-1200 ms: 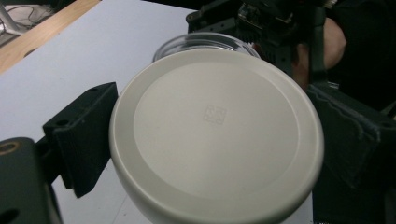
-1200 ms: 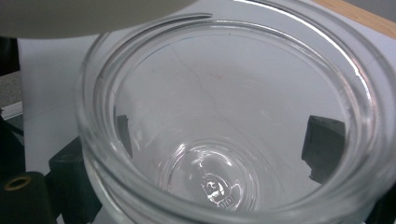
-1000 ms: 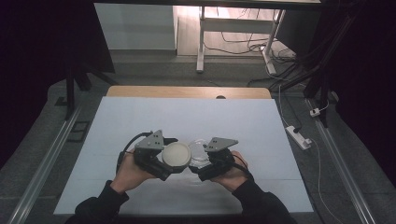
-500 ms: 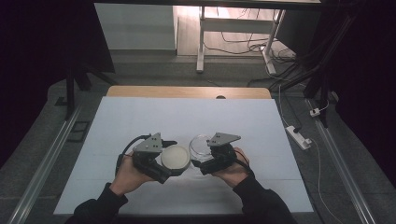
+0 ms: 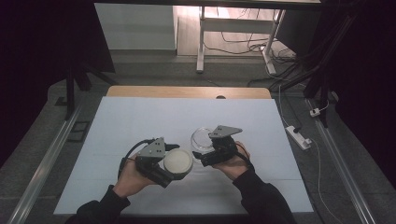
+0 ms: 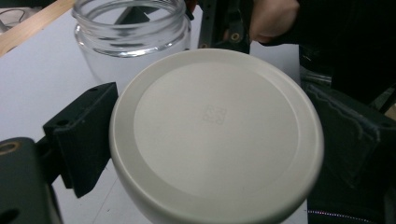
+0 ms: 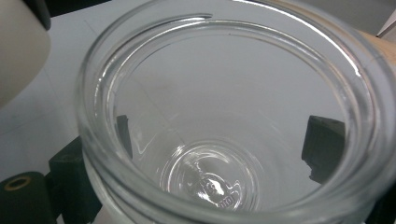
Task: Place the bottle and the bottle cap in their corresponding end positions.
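Left gripper (image 5: 173, 164) has the white lid (image 5: 178, 162) pinched between its two black jaws, one jaw pressed to each side of the rim. In the left gripper view the lid (image 6: 217, 135) sits flat side up, close to the camera, with a small square mark embossed near its middle. Just beyond the lid, ahead of the jaws and a touch to their left, stands the glass jar (image 6: 133, 35), mouth open, threads on its neck plain to see. Lid and jar are near each other but apart; the lid is not on the jar.

Over to the right gripper (image 5: 205, 151): its jaws are clamped on the glass jar (image 5: 202, 138), one on either side of the body. In the right gripper view you look straight down the open mouth of the jar (image 7: 233, 116), and both black jaws show through the clear wall, low at the left and at the right. The inside looks bare, with an embossed ring at the bottom. The white lid (image 7: 18, 51) edges in at the upper left of that view, just outside the rim.

From the high view, both hands sit close together over the white table cover (image 5: 140, 121), the left hand (image 5: 130, 177) holding the lid just beside the jar and the right hand (image 5: 233, 163) behind its gripper.
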Demonstrator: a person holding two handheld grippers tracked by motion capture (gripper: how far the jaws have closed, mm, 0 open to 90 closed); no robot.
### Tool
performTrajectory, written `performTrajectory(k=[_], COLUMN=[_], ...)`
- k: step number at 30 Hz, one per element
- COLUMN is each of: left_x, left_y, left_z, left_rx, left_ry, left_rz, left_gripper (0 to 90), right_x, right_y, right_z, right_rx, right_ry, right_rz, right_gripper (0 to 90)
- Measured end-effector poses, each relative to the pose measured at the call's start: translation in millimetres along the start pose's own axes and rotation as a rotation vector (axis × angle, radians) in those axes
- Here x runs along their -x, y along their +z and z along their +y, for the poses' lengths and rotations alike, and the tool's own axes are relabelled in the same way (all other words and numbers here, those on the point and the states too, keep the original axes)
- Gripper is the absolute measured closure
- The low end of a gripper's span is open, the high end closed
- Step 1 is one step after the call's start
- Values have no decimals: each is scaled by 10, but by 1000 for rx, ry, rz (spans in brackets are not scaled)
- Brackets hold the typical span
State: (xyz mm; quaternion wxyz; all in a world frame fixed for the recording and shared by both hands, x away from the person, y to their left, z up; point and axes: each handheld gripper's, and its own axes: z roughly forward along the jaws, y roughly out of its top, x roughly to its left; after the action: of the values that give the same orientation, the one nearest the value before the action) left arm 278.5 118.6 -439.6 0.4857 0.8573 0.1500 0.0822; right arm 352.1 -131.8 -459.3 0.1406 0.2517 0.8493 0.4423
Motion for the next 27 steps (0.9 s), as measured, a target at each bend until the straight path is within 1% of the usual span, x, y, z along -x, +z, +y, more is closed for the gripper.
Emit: performTrajectory(k=[8, 13, 16, 20, 27], left_x=[16, 20, 22, 21, 12], left_y=[89, 144, 185, 251, 361], left_z=[-66, -107, -133, -172, -235], left_rx=[-10, -4, -2, -9, -26], left_ry=[14, 12, 2, -3, 2], left_rz=[-3, -3, -9, -17, -25], left_gripper=[82, 82, 82, 83, 83], right_x=[58, 96, 126, 155, 184], right_y=[65, 117, 158, 211, 302], right_z=[31, 47, 65, 86, 124], right_rx=[-1, -4, -6, -8, -9], right_ry=[10, 14, 18, 22, 19], right_rz=[-12, -23, -32, -36, -42], right_gripper=[65, 65, 65, 65, 65])
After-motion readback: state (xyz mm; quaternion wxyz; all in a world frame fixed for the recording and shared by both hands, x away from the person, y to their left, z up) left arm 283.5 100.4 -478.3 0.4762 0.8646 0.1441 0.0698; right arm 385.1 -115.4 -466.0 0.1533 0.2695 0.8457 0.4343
